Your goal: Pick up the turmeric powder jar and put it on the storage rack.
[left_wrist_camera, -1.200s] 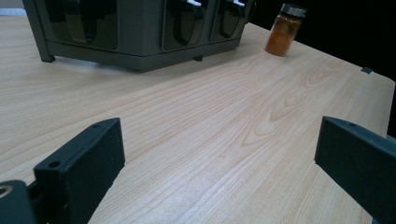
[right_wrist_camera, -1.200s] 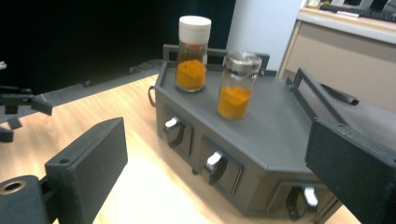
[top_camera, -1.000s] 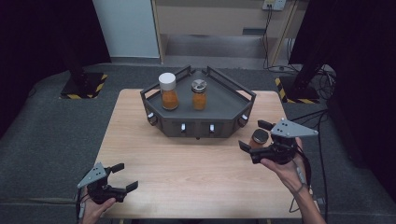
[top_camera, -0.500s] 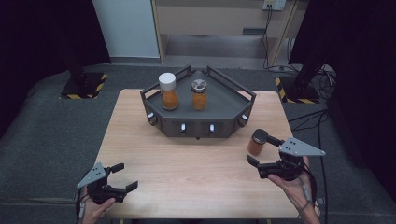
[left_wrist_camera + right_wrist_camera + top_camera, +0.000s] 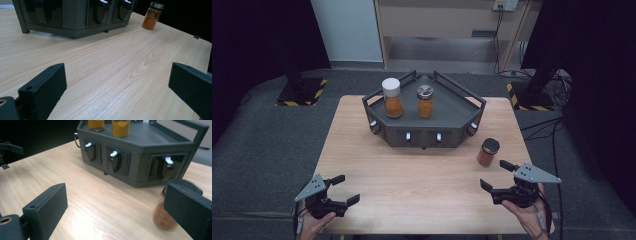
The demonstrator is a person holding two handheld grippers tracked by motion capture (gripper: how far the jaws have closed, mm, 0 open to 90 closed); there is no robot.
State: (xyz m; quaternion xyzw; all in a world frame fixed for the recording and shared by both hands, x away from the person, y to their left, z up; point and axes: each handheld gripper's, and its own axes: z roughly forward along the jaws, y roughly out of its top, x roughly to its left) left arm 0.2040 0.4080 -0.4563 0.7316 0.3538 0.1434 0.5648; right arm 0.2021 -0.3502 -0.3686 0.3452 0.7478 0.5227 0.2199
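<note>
Here, a pale wooden table (image 5: 412, 170) with visible grain, rectangular, carrying a dark grey angular rack (image 5: 452, 107) toward its far edge. Rack faceted like a cut-off hexagon, matte, with a thin railing round the top and small white-tipped levers set in recesses along the front faces. On its top deck, two cylindrical glass spice jars of orange powder: one white-capped jar (image 5: 391, 97) at the left, one metal-lidded jar (image 5: 425, 101) just beside it, upright and apart.

Near the right edge of the table, just off the rack's right front corner, a third spice jar (image 5: 487, 152): round, clear glass, orange-brown powder, dark lid, standing upright on the wood. Touched by nothing.

Right gripper (image 5: 498, 176) near the front right corner, black blocky jaws spread wide and empty, the jar just beyond its far jaw; blurred behind that jaw in the right gripper view.

Left gripper (image 5: 343, 189) near the front left corner, jaws likewise wide apart, bare wood between them.
</note>
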